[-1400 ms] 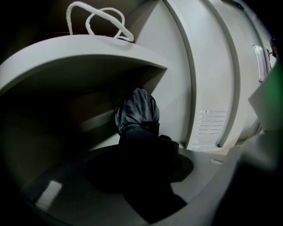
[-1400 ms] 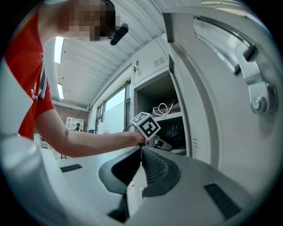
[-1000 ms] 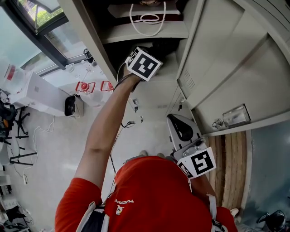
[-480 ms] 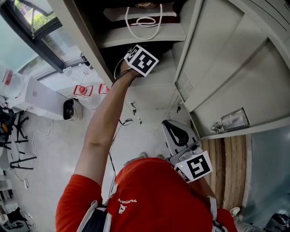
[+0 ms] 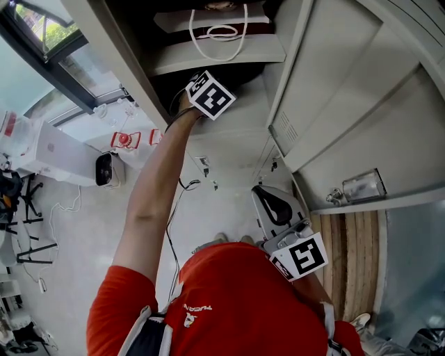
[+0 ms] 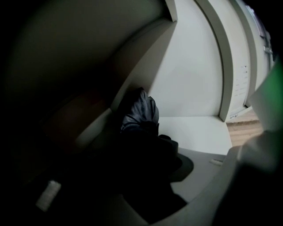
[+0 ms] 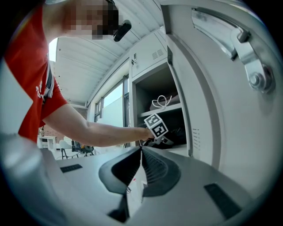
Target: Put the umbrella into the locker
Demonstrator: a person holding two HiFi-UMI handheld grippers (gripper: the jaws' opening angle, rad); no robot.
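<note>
Since everything else hangs off it, locker [image 5: 122, 52]: tall grey metal unit, standing open. I'm placing all the stuff below against it.
Locker door [image 5: 327, 90]: swung wide, well clear of the opening, so nothing blocks the way in.
Shelf [image 5: 222, 55]: splits the inside of the locker. A white bag [image 5: 208, 15] with cord handles sits on top of it, and the dark bay under it is where I'm working.
Left gripper [image 6: 146, 181]: reached deep into that bay under the shelf, angled downward. Super dark in there, but a black bundle fills the gap between the jaws and they look clamped on it partway, so I'm calling it a grip on the umbrella.
Right gripper [image 7: 141, 150]: outside the locker, in front of the open door and pointing level at it. Jaws pressed together, nothing in them.
Umbrella [image 6: 140, 112]: folded, dark, slightly shiny fabric. Already inside the locker under the shelf, far end close to an inner wall.
Handling, my guess: light, with squashy, slick cloth over a stiff shaft and ribs. Best hold is round the middle of the bundle where the core pushes back on the pads. Pinching only loose cloth would let it slide.
</note>
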